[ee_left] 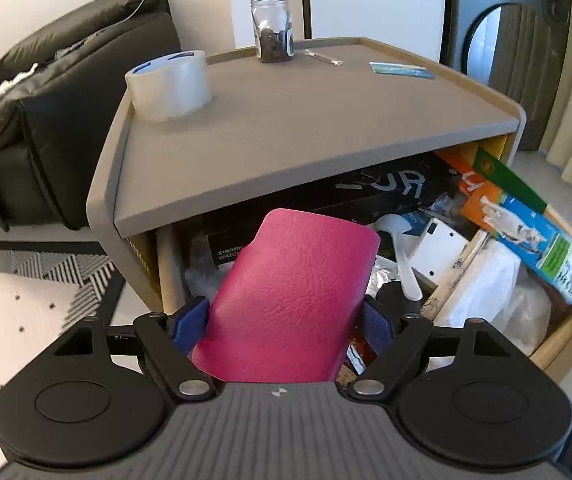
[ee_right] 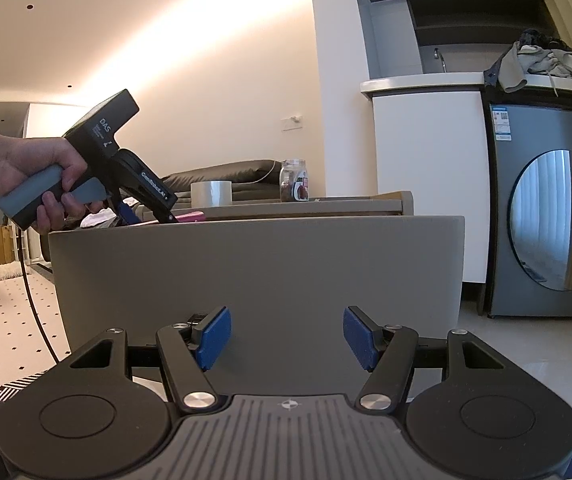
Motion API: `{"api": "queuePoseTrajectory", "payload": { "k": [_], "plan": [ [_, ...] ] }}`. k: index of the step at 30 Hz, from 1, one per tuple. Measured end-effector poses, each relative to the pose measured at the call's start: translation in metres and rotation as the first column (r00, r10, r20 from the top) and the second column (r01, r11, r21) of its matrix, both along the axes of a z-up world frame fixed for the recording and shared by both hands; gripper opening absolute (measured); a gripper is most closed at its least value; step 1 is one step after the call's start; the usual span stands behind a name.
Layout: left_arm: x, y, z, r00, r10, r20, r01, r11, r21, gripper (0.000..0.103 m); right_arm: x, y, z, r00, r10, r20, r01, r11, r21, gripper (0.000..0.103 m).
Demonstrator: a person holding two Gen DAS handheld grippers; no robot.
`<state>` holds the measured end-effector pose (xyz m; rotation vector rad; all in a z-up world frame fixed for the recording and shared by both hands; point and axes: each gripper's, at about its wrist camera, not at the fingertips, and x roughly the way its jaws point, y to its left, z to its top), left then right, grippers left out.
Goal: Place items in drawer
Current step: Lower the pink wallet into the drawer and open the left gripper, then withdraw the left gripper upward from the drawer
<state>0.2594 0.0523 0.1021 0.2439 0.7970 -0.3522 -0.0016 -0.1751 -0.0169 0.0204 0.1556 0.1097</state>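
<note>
Tape roll (ee_left: 169, 86) is sitting at ten o'clock in the left wrist view, on the near-left corner of the grey cabinet top (ee_left: 306, 120). Moving rightward along that top, a glass jar (ee_left: 272, 29) with dark contents is standing upright at twelve o'clock, a small metal item (ee_left: 324, 57) is lying just beside it, and a flat card (ee_left: 402, 70) is resting toward one o'clock. Below the top, the drawer (ee_left: 562, 336) is standing pulled out and is showing clutter: a black box (ee_left: 366, 192), a white plastic spoon (ee_left: 400, 252), a white bag (ee_left: 498, 296) and a blue-and-orange carton (ee_left: 538, 240) leaning at three o'clock.

The left gripper (ee_left: 286, 316) is gripping a pink leather-textured wallet (ee_left: 294, 292) at centre frame; its blue pads (ee_left: 192, 318) are pressing the wallet's two side edges, closed to the wallet's width. The wallet is hanging over the open drawer's contents; whether it is touching them cannot be told.

In the right wrist view, a hand (ee_right: 26, 176) at nine o'clock is clutching the left gripper's handle, with a strip of pink showing above the drawer front (ee_right: 258, 276). The tape roll and jar are appearing beyond at eleven to twelve o'clock. The right gripper (ee_right: 286, 338) at six o'clock is facing the drawer front, its fingers spread wide apart and holding nothing. A washing machine (ee_right: 546, 216) is standing at three o'clock, with clothing (ee_right: 538, 64) piled above it.
</note>
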Motion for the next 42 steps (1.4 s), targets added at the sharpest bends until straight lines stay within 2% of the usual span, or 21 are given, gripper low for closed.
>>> {"api": "queuePoseTrajectory", "payload": {
  "k": [4,9,22,31,37,42],
  "plan": [
    [0.001,-0.002,-0.005,1.000,-0.013,-0.020,0.014,1.000,0.014,0.082,-0.001,0.001,0.000,1.000,0.006,0.001,-0.006,1.000,-0.002,0.066],
    [0.002,-0.009,-0.011,0.998,-0.048,-0.049,0.051,0.996,0.069,0.082,0.000,0.002,0.000,1.000,0.007,-0.004,-0.007,1.000,-0.004,0.066],
    [0.006,-0.011,-0.018,0.995,-0.043,-0.093,0.052,0.993,0.101,0.084,-0.003,0.000,0.002,1.000,0.002,-0.012,-0.002,1.000,-0.002,0.066],
    [-0.007,-0.007,-0.011,1.000,-0.013,0.004,0.012,0.996,0.083,0.085,-0.003,0.000,0.003,1.000,-0.003,-0.015,0.003,1.000,-0.011,0.066],
    [-0.017,-0.004,-0.007,0.997,0.009,0.071,-0.014,0.998,0.066,0.091,0.000,0.003,0.002,1.000,0.005,-0.017,-0.005,1.000,-0.018,0.066],
    [-0.038,0.001,0.006,0.979,0.057,0.197,-0.058,0.998,0.000,0.092,0.002,0.008,0.005,1.000,0.024,-0.019,-0.024,0.999,-0.029,0.066]
  ]
}}
